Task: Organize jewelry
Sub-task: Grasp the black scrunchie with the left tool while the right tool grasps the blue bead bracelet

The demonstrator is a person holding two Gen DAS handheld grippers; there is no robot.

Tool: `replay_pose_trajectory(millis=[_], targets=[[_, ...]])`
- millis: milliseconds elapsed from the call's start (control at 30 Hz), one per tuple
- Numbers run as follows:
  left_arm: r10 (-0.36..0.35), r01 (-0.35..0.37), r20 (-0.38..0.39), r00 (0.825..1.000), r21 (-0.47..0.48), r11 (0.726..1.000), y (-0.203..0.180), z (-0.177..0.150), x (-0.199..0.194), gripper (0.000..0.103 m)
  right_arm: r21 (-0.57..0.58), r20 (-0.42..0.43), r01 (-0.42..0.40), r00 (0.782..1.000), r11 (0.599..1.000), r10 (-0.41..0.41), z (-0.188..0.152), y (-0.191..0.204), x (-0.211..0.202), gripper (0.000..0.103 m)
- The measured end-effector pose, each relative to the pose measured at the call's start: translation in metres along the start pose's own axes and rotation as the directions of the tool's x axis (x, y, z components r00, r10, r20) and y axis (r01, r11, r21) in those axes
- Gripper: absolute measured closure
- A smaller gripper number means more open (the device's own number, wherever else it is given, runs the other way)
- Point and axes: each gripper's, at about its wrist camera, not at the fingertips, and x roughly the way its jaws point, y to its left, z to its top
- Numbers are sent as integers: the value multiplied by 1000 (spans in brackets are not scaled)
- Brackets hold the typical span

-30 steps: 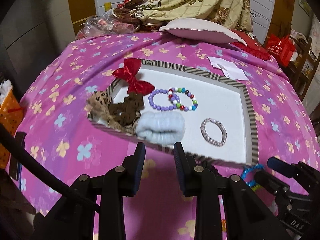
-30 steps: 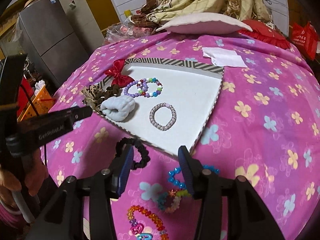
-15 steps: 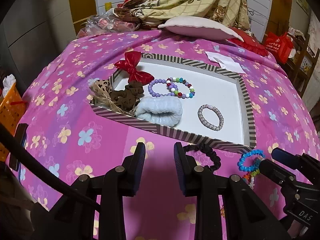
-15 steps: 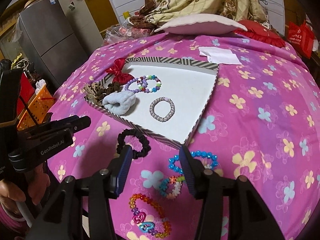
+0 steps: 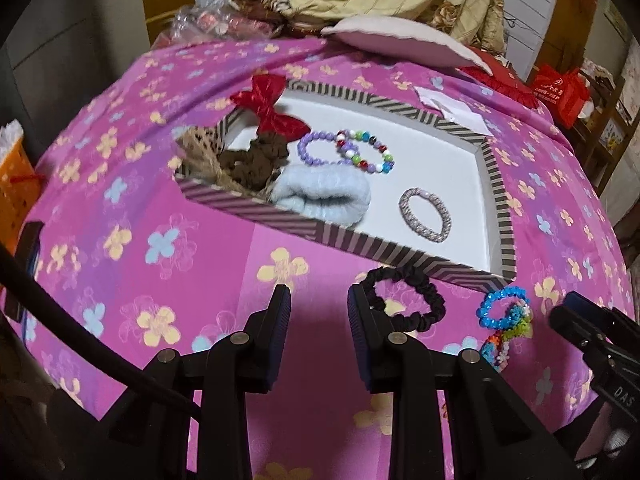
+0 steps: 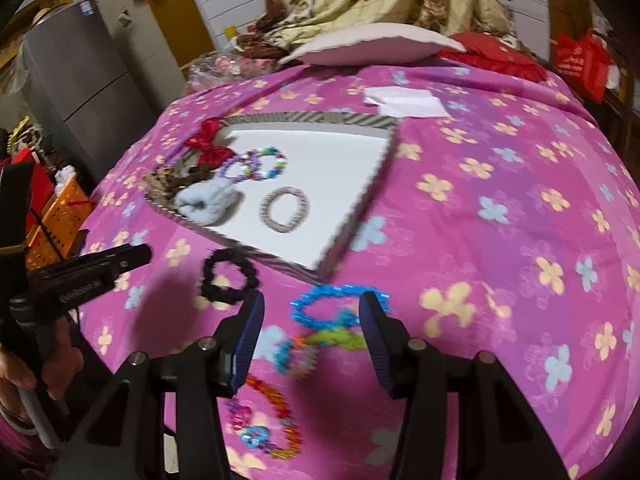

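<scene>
Striped tray [image 5: 360, 242] lying flat on bed w/ bracelets inside; black scrunchie [image 5: 404, 300], blue bead bracelet [image 5: 504, 306] lying just outside.

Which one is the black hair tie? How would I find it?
Find the striped tray on the pink flowered bedspread. Just outside its near edge lies the black scrunchie. It is plain, ruffled fabric, unlike the bright beaded bracelets beside it.

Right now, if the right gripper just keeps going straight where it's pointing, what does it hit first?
Probably the blue bead bracelet: it lies on the pink bedspread just ahead of the open right gripper, between its fingers. The striped tray sits further on. Depth is hard to judge.
</scene>
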Motion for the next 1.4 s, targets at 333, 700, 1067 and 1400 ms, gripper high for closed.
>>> replay_pose_trajectory(millis=[333,700,1067,1400], targets=[[-67,62,-91,994,-57,996,8,-5,24,53,-28,-46,33,998,999,-34,-14,-19,11,51],[-99,90,-145,984,-68,994,0,-1,43,50,-165,-89,105,989,981,-121,10,-18,48,63],[-89,82,-167,982,-44,996,-11,1,59,47,-274,-133,102,981,956,-143,-3,-12,61,64],[-37,41,-152,988,26,999,-29,3,62,55,-348,-100,94,986,933,-136,-2,6,67,94]])
